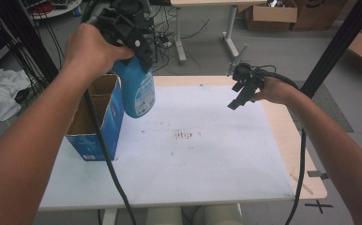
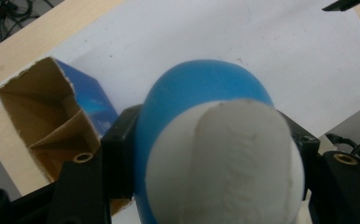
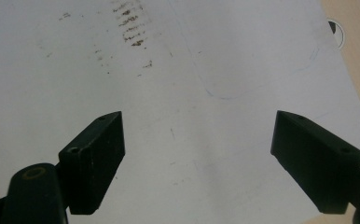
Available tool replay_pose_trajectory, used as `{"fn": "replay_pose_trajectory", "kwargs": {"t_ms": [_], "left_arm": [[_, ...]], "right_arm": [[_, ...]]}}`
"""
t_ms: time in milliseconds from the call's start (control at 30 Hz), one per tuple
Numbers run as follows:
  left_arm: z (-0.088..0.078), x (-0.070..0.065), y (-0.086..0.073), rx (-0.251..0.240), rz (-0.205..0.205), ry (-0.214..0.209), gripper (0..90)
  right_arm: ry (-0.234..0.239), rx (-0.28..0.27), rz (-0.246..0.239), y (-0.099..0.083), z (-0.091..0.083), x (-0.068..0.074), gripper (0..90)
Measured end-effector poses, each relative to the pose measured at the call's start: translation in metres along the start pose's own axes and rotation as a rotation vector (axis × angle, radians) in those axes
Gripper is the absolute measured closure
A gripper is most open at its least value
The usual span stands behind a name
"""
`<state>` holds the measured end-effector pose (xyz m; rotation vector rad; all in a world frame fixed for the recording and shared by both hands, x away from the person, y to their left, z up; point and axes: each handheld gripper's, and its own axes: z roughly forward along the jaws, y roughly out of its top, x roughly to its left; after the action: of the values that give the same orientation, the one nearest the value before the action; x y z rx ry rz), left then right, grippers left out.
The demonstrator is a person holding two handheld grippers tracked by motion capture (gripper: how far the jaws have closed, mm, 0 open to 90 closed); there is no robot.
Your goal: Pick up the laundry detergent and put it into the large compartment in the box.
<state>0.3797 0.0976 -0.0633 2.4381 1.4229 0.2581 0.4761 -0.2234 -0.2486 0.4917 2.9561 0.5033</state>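
A blue bottle [image 1: 138, 93] with a white cap [image 2: 225, 163] hangs in the air beside an open blue cardboard box [image 1: 97, 117]. My left gripper [image 1: 139, 49] is shut on the bottle's top, one black jaw on each side of it. In the left gripper view the bottle [image 2: 201, 88] points down at the table, with the box [image 2: 43, 116] to its left. Over the right side of the white sheet [image 1: 193, 154] my right gripper [image 1: 239, 96] hovers open. In the right gripper view my right gripper [image 3: 199, 158] has only the sheet between its jaws.
Brown smudges [image 1: 184, 136] mark the middle of the sheet. A bare wooden strip of table [image 1: 296, 140] runs along the right edge. A black post [image 1: 338, 47] rises at the right. A white cloth [image 1: 1, 93] lies off to the left, and cardboard boxes [image 1: 270, 14] stand behind.
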Motion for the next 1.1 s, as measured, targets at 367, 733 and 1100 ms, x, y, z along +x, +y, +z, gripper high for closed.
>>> {"fn": "replay_pose_trajectory", "kwargs": {"t_ms": [367, 733, 1100], "left_arm": [[-0.025, 0.031, -0.007, 0.011, -0.091, 0.041, 37.9], [-0.036, 0.062, -0.018, 0.010, -0.231, 0.081, 37.9], [-0.032, 0.092, -0.034, 0.013, -0.336, 0.156, 37.9]], "right_arm": [[-0.001, -0.002, -0.005, -0.001, -0.001, 0.000, 17.6], [0.004, 0.001, -0.008, 0.001, 0.001, 0.000, 17.8], [0.005, -0.004, -0.015, 0.003, 0.002, -0.001, 17.7]]}}
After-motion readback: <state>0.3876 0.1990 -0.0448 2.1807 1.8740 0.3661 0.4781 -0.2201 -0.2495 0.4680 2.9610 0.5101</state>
